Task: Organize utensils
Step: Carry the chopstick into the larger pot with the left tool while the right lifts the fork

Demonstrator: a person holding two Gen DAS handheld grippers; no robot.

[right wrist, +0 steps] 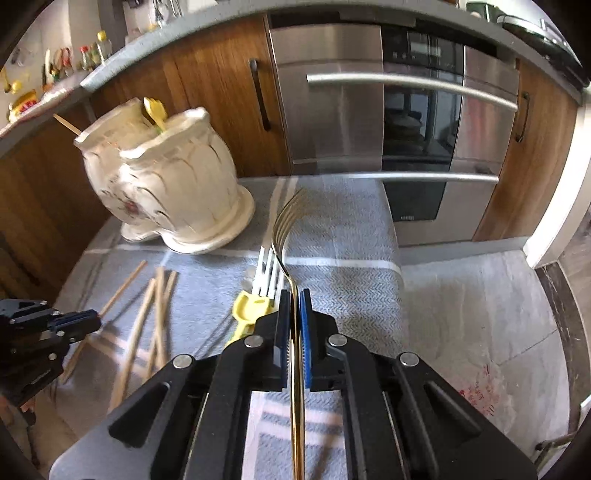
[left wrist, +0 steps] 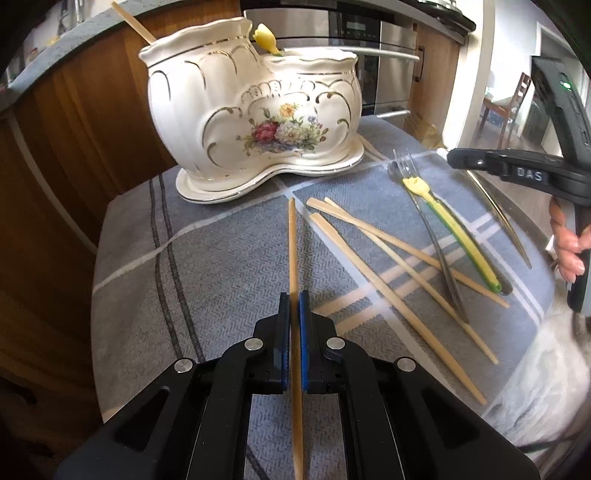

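Note:
In the left wrist view my left gripper [left wrist: 294,299] is shut on a wooden chopstick [left wrist: 293,251] that points toward the white flowered ceramic holder [left wrist: 255,110]. One chopstick [left wrist: 135,22] and a yellow utensil top [left wrist: 267,38] stick out of the holder. Several loose chopsticks [left wrist: 388,266] lie crossed on the grey cloth, beside a yellow-green plastic fork [left wrist: 461,236]. In the right wrist view my right gripper [right wrist: 294,295] is shut on a gold fork [right wrist: 286,221], tines forward and raised above the plastic fork [right wrist: 255,306]. The holder [right wrist: 162,177] stands to its far left.
A grey checked cloth [left wrist: 221,258] covers the small table. Wooden cabinets [right wrist: 207,92] and a steel oven [right wrist: 388,129] stand close behind it. Floor [right wrist: 480,314] lies past the table's right edge. A hand [left wrist: 569,251] grips the right tool's handle.

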